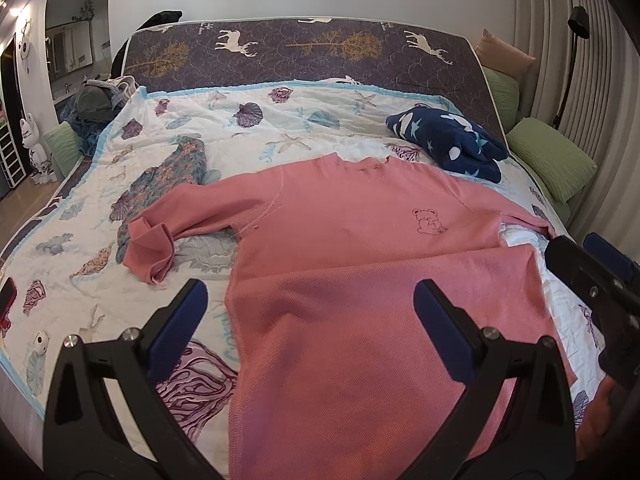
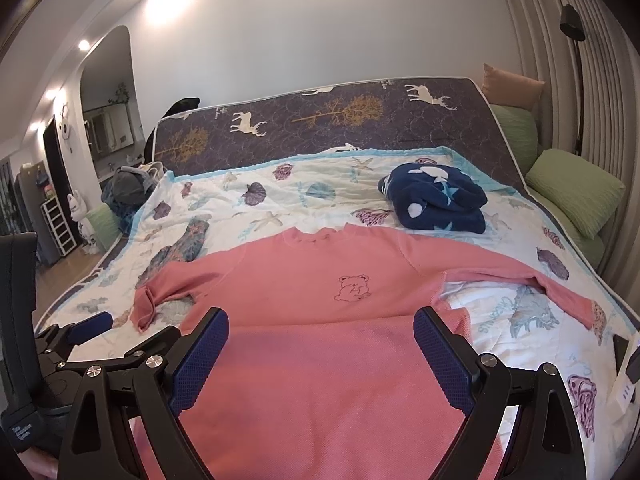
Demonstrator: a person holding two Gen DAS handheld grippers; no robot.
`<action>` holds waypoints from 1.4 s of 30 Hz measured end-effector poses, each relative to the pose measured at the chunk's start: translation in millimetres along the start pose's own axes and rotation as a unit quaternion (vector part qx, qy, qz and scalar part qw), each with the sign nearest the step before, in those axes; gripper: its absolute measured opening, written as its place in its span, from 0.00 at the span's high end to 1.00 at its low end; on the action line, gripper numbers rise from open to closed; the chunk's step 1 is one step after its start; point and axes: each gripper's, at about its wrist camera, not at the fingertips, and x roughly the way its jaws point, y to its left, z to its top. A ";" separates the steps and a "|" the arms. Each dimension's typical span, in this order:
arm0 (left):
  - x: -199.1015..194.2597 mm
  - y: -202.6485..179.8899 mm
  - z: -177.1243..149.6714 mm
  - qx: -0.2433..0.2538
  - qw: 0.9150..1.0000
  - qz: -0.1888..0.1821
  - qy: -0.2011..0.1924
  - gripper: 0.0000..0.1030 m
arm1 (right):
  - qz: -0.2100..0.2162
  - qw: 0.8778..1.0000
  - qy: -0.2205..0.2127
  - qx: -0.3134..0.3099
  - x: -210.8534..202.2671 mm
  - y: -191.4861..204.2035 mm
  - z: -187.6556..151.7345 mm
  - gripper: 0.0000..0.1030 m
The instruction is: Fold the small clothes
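Observation:
A pink long-sleeved top point(image 1: 344, 216) with a small bear outline lies face up on the bed, its lower part folded up over the body; it also shows in the right wrist view point(image 2: 320, 276). Its left sleeve point(image 1: 160, 236) is bent and bunched; its right sleeve point(image 2: 532, 280) stretches out sideways. My left gripper point(image 1: 310, 312) is open and empty above the folded hem. My right gripper point(image 2: 320, 340) is open and empty above the same fold. Each gripper shows at the edge of the other's view.
The bed carries a white seashell quilt point(image 1: 256, 128). A folded navy star blanket point(image 1: 448, 140) lies behind the top. A floral garment point(image 1: 176, 168) lies at the left. Green pillows point(image 1: 552, 160) line the right side. A clothes pile point(image 1: 96, 100) sits at the far left corner.

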 end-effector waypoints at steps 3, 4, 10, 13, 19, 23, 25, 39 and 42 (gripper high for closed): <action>1.4 2.2 -0.3 -0.002 1.000 -0.001 0.002 0.01 | 0.002 1.000 0.003 -0.002 1.6 1.0 0.0 0.07; 2.4 3.2 0.0 -0.003 1.000 -0.001 0.003 0.01 | 0.004 1.000 0.004 -0.003 2.2 1.9 0.0 0.07; 5.0 5.9 -0.7 -0.005 1.000 -0.004 0.008 0.01 | 0.007 1.000 0.007 -0.012 3.9 5.6 0.7 0.07; 6.8 8.7 -1.1 -0.007 1.000 -0.007 0.012 0.01 | 0.007 1.000 0.009 -0.013 5.2 6.9 1.0 0.07; 19.5 24.5 -6.3 -0.039 0.998 -0.023 0.035 0.01 | 0.008 1.000 0.016 -0.017 10.3 8.2 2.2 0.07; 22.4 31.2 -7.7 -0.047 0.998 -0.024 0.036 0.01 | 0.008 1.000 0.019 -0.021 12.6 11.1 1.0 0.07; 24.8 35.4 -7.9 -0.049 0.998 -0.017 0.035 0.01 | 0.009 1.000 0.020 -0.023 13.3 12.7 0.0 0.07; 42.3 59.9 -8.6 -0.080 0.996 -0.006 0.043 0.01 | 0.001 0.999 0.039 -0.027 30.2 19.9 -3.3 0.07; 49.5 68.1 -8.1 -0.085 0.995 -0.004 0.045 0.01 | 0.000 0.999 0.044 -0.030 35.7 22.6 -3.7 0.07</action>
